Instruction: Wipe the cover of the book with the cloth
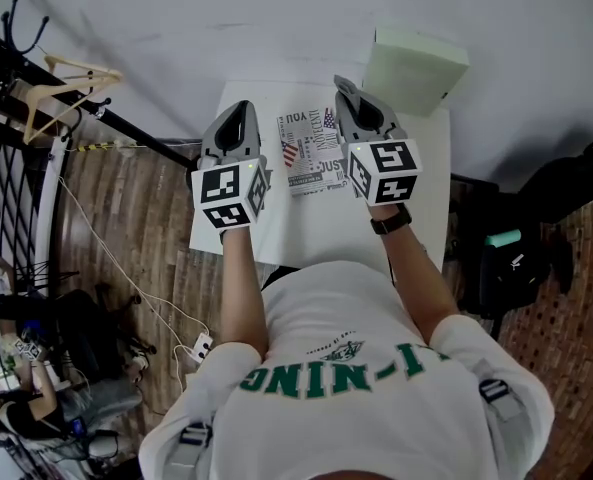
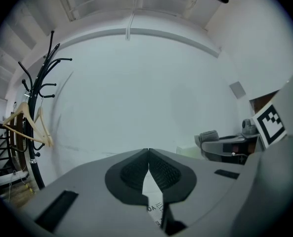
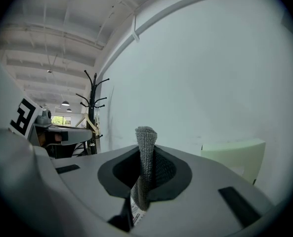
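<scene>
The book (image 1: 311, 153), its white cover full of printed words and a flag design, lies flat on the small white table (image 1: 426, 198). Both grippers hover over it, aimed at the far wall. My right gripper (image 1: 344, 84) is over the book's right edge, shut on a grey knitted cloth (image 3: 146, 137) that sticks up between its jaws (image 3: 145, 153). At the book's left edge is my left gripper (image 1: 241, 106), shut with nothing in it (image 2: 148, 151). A strip of the book's cover (image 2: 155, 209) shows through the gap below its jaws.
A pale green box (image 1: 416, 68) sits at the table's far right corner, also in the right gripper view (image 3: 235, 154). A black coat rack with wooden hangers (image 1: 46, 83) stands left of the table. A black bag (image 1: 516, 258) lies on the floor at right.
</scene>
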A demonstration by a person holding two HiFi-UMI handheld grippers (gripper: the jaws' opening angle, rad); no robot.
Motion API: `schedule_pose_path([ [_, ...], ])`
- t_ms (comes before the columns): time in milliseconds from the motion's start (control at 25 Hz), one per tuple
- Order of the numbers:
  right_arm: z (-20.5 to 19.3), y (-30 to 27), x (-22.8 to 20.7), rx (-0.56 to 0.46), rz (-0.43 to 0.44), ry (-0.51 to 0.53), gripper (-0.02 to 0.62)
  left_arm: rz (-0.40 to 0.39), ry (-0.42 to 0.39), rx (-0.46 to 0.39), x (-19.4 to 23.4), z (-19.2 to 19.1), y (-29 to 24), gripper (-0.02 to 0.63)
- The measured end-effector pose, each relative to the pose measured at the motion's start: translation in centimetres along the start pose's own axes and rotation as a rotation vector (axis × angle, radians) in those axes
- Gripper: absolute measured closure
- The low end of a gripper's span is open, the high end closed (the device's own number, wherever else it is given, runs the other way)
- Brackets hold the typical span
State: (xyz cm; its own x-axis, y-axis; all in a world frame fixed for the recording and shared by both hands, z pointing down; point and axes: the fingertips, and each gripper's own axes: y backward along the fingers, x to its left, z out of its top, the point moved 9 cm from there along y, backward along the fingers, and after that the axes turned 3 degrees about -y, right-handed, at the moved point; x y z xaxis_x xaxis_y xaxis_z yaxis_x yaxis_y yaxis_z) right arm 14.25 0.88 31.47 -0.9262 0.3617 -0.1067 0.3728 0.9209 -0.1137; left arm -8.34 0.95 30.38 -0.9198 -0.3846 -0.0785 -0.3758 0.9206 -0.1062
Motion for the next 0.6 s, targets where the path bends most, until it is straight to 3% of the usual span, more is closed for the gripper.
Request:
schedule_pose_path([
  [400,0.1,0.4,0.0,-0.014,-0.053,-0.039,0.563,-0.076,-0.027,0.031,0.1,0.0,-2.1,0.594],
  [600,-0.4,0.3,-0.9,0.007,-0.085,-0.042,0.563,-0.134,-0.003,0.15,1.2,-3.1,-5.4,0.587],
])
